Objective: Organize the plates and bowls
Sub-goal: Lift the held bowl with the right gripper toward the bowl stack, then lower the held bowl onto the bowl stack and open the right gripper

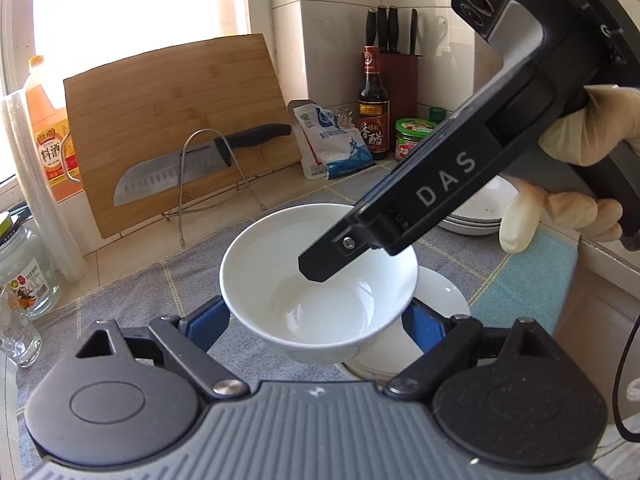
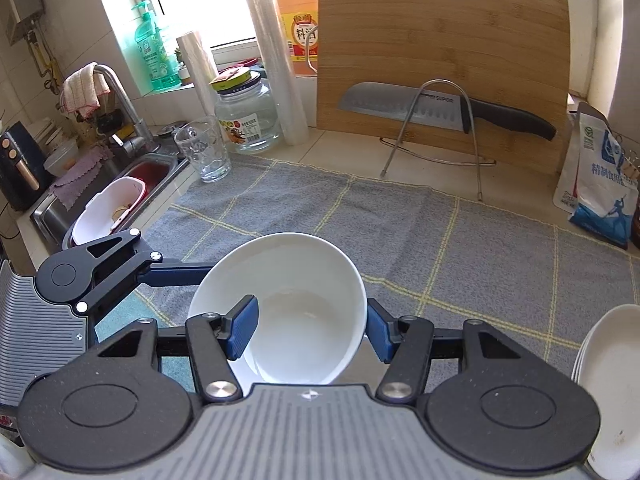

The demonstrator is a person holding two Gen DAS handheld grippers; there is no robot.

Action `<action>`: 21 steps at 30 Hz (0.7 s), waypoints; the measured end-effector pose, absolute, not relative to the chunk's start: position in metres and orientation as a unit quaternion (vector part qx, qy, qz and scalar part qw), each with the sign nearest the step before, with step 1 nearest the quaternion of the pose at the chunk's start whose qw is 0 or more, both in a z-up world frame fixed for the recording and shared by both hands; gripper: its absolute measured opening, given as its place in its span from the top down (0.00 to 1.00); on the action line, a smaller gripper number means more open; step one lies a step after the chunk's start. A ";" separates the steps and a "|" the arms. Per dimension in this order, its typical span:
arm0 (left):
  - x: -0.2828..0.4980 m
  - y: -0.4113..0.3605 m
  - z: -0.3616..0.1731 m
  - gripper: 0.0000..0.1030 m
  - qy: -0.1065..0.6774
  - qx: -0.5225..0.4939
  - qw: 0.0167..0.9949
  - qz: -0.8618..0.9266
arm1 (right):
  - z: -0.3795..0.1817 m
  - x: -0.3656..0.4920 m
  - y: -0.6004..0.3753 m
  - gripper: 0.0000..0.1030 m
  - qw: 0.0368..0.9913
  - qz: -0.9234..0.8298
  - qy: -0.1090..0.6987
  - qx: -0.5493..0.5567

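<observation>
Gripping the white bowl (image 2: 298, 304) by its rim, the right gripper's (image 2: 306, 326) fingers pinch it; left gripper (image 1: 316, 320) fingers clamp its sides.

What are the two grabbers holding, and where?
Both hold one white bowl. The right gripper pinches its rim, one finger inside. The left gripper grips its outer sides.

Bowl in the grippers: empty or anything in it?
Empty. The white bowl shows only bare glazed inside in both wrist views, no food or liquid visible.
</observation>
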State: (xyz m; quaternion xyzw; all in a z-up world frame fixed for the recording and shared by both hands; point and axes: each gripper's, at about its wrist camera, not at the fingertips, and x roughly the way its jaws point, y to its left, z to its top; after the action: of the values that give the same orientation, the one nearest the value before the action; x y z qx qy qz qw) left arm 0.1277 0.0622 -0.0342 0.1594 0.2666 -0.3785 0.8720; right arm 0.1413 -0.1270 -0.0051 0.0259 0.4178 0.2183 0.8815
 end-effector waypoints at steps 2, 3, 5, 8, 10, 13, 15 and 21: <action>0.125 0.056 -0.036 0.10 0.267 0.160 0.867 -0.389 | -0.007 0.136 -0.134 0.38 0.882 0.209 0.420 0.029; 0.124 0.053 -0.037 0.10 0.267 0.161 0.865 -0.394 | -0.009 0.134 -0.137 0.38 0.883 0.204 0.422 0.031; 0.122 0.048 -0.038 0.10 0.267 0.162 0.860 -0.403 | -0.012 0.129 -0.144 0.38 0.883 0.196 0.424 0.035; 0.120 0.041 -0.042 0.10 0.272 0.164 0.853 -0.413 | -0.016 0.125 -0.150 0.39 0.883 0.185 0.428 0.043; 0.121 0.038 -0.045 0.10 0.275 0.166 0.850 -0.417 | -0.020 0.122 -0.154 0.39 0.883 0.180 0.431 0.046; 0.121 0.035 -0.049 0.10 0.282 0.168 0.846 -0.421 | -0.024 0.119 -0.156 0.38 0.882 0.177 0.435 0.050; 0.120 0.034 -0.051 0.10 0.286 0.170 0.843 -0.423 | -0.027 0.118 -0.158 0.38 0.880 0.175 0.438 0.051; 0.121 0.033 -0.055 0.10 0.296 0.171 0.838 -0.426 | -0.031 0.116 -0.159 0.39 0.877 0.176 0.444 0.052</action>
State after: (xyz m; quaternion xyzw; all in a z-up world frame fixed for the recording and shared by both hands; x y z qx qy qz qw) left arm 0.1209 0.0329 -0.0549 0.1712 0.2956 -0.4260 0.8377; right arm 0.1163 -0.1586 -0.0313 0.0520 0.4442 0.1760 0.8769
